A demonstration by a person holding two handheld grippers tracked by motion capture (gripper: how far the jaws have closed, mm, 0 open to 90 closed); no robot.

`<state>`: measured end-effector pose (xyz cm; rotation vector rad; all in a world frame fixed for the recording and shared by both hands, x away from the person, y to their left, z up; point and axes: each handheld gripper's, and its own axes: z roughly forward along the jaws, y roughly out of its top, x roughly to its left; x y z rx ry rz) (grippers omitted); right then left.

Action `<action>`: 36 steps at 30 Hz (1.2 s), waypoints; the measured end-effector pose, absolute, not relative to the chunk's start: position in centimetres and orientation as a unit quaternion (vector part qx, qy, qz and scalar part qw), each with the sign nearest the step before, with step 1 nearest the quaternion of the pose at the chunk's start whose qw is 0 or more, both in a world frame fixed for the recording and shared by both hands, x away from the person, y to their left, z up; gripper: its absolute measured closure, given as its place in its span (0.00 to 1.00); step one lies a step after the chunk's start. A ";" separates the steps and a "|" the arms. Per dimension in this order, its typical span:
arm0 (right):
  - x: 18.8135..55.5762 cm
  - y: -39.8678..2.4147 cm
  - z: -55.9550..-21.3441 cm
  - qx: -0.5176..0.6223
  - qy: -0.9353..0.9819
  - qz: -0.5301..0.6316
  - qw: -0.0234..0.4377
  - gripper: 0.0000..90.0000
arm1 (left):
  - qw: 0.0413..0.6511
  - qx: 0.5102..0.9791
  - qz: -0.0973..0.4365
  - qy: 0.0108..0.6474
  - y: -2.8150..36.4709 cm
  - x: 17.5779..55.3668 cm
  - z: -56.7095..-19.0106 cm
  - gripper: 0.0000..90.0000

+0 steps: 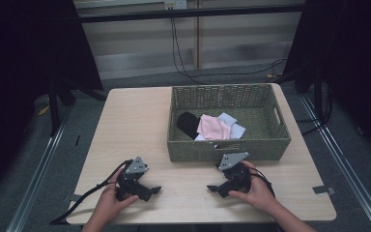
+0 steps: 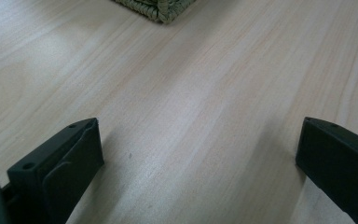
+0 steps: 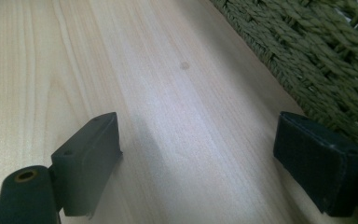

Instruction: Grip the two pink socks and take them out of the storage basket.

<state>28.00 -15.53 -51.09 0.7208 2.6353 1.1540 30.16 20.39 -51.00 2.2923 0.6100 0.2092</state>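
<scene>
Beyond both released tools, left tool, right tool, basket just beside right.

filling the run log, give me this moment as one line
left gripper open, on table | right gripper open, beside basket | pink cloth in basket

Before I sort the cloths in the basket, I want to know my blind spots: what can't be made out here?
- High view: how many cloths there are; they overlap, and the basket front wall cuts off their near edge.
- Left gripper view: the basket is cut to a corner by the top edge.
- Right gripper view: the basket's wall hides its contents.
</scene>
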 end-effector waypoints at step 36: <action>29.9 -16.2 -42.0 0.218 0.923 0.318 -0.003 0.24 | 0.370 0.894 0.081 0.237 20.4 30.2 -51.0 0.00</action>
